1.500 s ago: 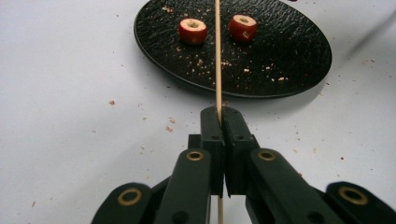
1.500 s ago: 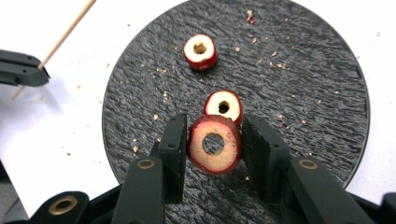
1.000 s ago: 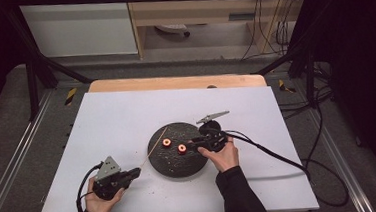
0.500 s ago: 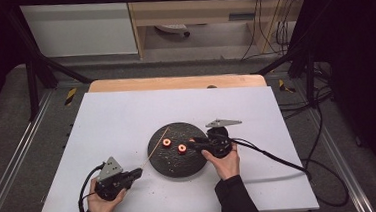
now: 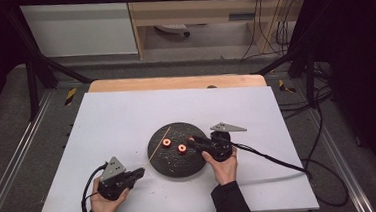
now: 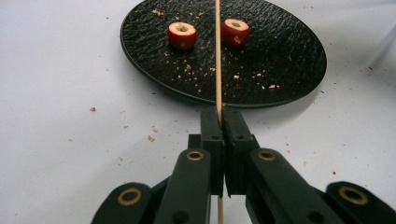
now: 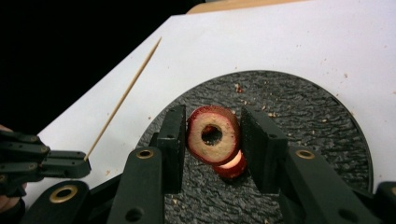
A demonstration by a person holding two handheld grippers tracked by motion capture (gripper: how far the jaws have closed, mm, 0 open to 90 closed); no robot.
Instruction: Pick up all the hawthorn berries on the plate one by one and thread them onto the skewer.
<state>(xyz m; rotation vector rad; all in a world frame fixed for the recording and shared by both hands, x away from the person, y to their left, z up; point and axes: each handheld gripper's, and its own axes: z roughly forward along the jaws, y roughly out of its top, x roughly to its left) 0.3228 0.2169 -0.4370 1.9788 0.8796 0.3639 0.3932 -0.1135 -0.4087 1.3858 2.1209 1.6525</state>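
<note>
High view: a person sits at a white table (image 5: 127,120) with a round black plate (image 5: 176,149) near its middle. The left gripper (image 5: 139,172) rests on the table left of the plate, its jaws closed on a thin wooden skewer (image 5: 159,143) that slants up over the plate's left edge. The right gripper (image 5: 190,142) reaches over the plate from the right.

Right gripper view: the jaws clamp a fruit ring (image 7: 214,134) between them, held on edge just above the plate. The ring has dark red skin, pale tan flesh and a round hole through its middle. A second ring (image 7: 229,166) lies on the plate right below it.

Left gripper view: the skewer runs straight up from the closed jaws, between two red rings on the crumb-strewn, rough-textured plate.
</note>
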